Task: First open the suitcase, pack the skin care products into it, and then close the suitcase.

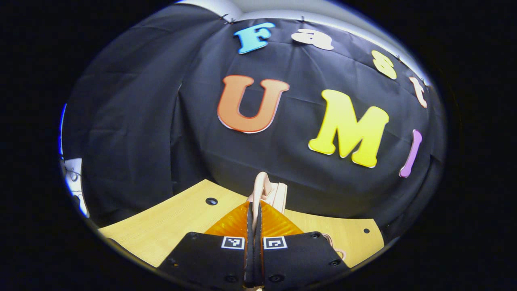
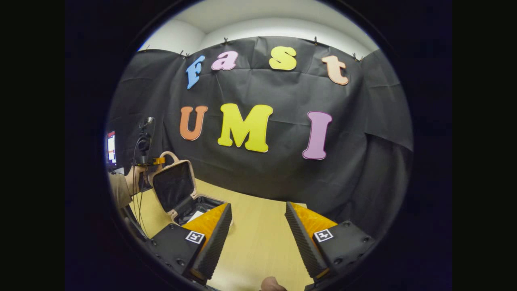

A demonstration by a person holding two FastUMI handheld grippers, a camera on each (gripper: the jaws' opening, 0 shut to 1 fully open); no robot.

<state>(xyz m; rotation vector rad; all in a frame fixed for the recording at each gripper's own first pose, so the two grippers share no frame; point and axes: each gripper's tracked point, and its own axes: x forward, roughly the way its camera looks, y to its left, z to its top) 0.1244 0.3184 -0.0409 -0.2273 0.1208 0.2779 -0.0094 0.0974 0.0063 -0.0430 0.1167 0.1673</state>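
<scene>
Open already: suitcase (image 2: 177, 194) at the lower left of the right gripper view, lid (image 2: 173, 184) up, something pale lying inside the bottom half. Looks like packing partly or fully done, cannot tell how many skin care products are in. Closing left to do.

Farther left in that view, a hand (image 2: 135, 178) holding the left gripper (image 2: 155, 161) up at the lid's top edge.

In the left gripper view, low middle, left gripper (image 1: 254, 226) pressed together, pinching the thin lid edge (image 1: 264, 192) by the handle.

Low middle of the right gripper view, right gripper (image 2: 258, 230) spread wide, nothing in it, suitcase just beside its left finger, bare table (image 2: 258, 218) in between.
</scene>
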